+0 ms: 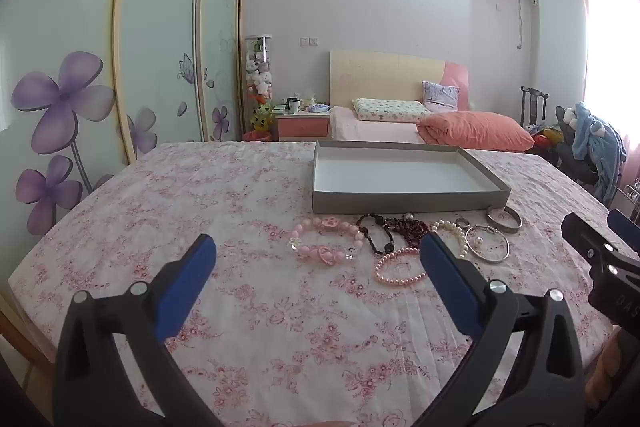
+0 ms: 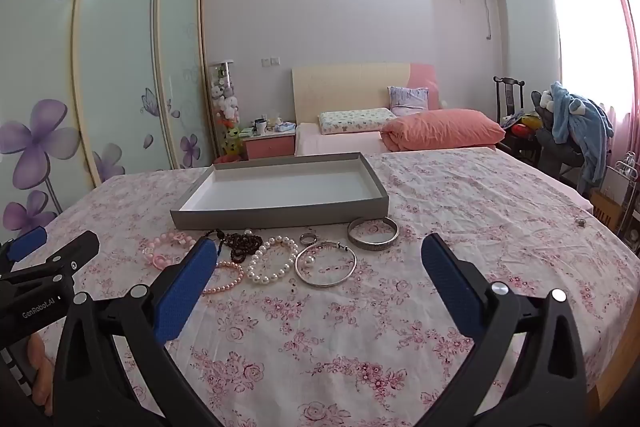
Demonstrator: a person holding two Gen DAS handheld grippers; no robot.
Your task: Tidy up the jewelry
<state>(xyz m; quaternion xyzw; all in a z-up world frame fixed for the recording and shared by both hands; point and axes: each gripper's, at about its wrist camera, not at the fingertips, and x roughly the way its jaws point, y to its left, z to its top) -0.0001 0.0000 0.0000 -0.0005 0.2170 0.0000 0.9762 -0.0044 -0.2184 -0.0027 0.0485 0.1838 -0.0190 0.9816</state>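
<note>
blue-padded jaws of the left gripper (image 1: 318,255) stand spread wide with nothing between them, hovering over the pink floral tablecloth (image 1: 260,327). the right gripper (image 2: 314,255) is likewise spread wide and holds nothing. just beyond the fingertips the jewelry lies in a loose row on the cloth: a pink charm bracelet (image 1: 326,241) at the left, a dark bead string (image 1: 394,231), a pink pearl bracelet (image 1: 400,267) nearer, a white pearl bracelet (image 2: 272,261), a thin silver bangle (image 2: 326,265), a small ring (image 2: 308,238) and a wide silver bangle (image 2: 373,233) at the right. directly behind the row sits an open, shallow grey box (image 2: 280,215) with a white inside. far behind are a bed (image 2: 344,141) and a wardrobe (image 2: 116,47).
</note>
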